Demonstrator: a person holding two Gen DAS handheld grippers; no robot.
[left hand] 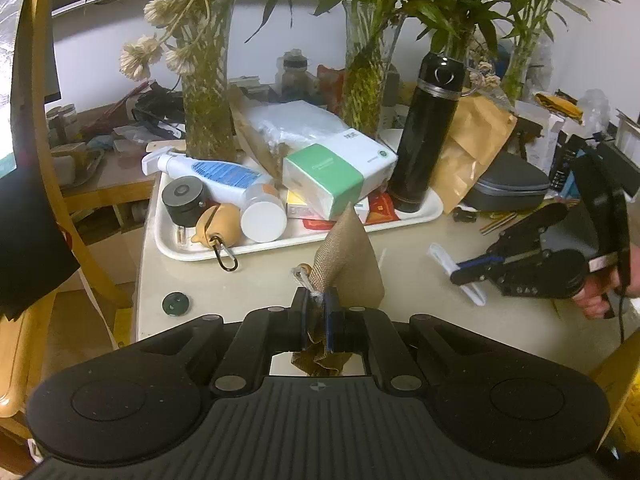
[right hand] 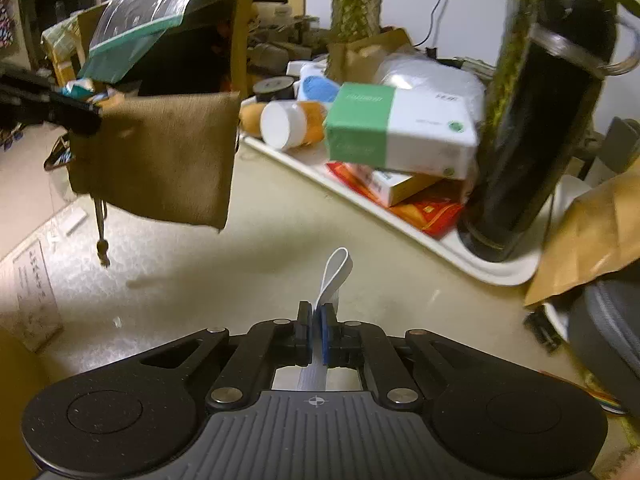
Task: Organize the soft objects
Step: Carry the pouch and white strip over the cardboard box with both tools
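Note:
My left gripper [left hand: 318,304] is shut on the mouth of a brown burlap drawstring pouch [left hand: 350,260] and holds it up above the beige table [left hand: 420,280]. In the right wrist view the pouch [right hand: 160,156] hangs at the upper left from the left gripper [right hand: 86,118], its cord dangling below. My right gripper [right hand: 317,314] is shut on a white folded band [right hand: 334,276] that sticks out forward over the table. In the left wrist view the right gripper [left hand: 456,276] shows at the right with the white band [left hand: 460,276] in it.
A white tray [left hand: 188,252] holds a black flask [left hand: 428,132], a green-and-white box [left hand: 328,180], bottles and packets. Glass vases with plants [left hand: 208,92] stand behind. A brown paper bag [left hand: 472,152] and a grey case [left hand: 508,184] lie at the right. A wooden chair [left hand: 44,120] stands at the left.

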